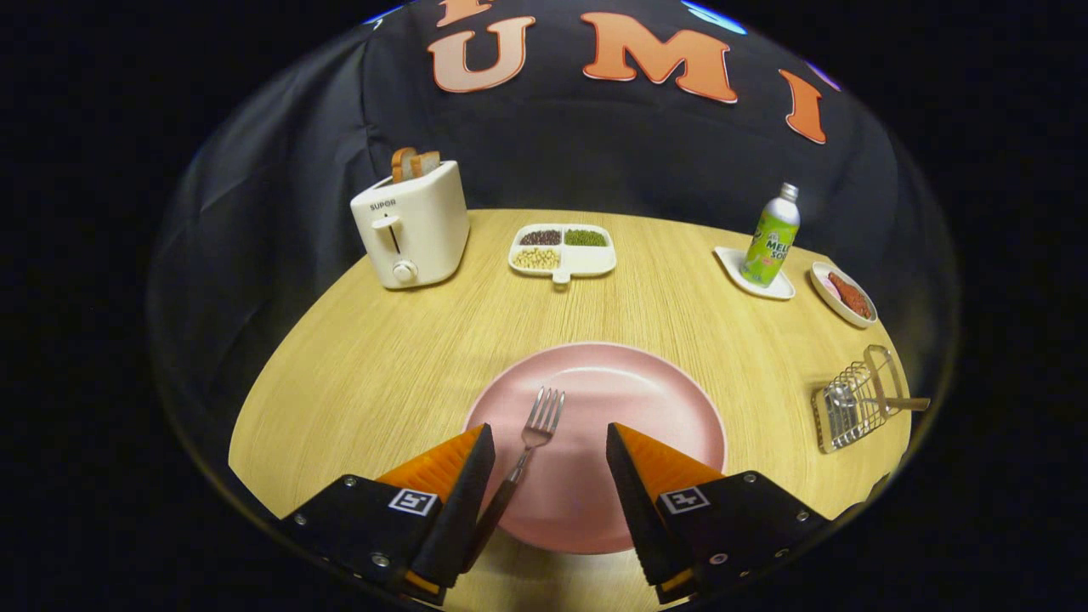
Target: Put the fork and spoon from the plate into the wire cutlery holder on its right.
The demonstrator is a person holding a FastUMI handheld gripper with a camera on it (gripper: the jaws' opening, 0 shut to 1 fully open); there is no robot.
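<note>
A pink plate [646, 391] lies on the round wooden table just ahead of my fingers. A metal fork [534, 429] with a dark handle rests on the plate, tines pointing away, its handle running back beside my left finger. My gripper [550, 442] hovers open over the near part of the plate, with the fork closer to the left finger and nothing pressed. To the right of the plate stands the wire cutlery holder [852, 410]. A spoon [875, 401] lies in it, its wooden handle sticking out to the right.
A cream toaster [412, 225] with toast stands at the back left. A white divided dish [561, 249] of beans sits at the back centre. A green bottle [772, 238] on a white coaster and a small dish [841, 293] of food are at the back right.
</note>
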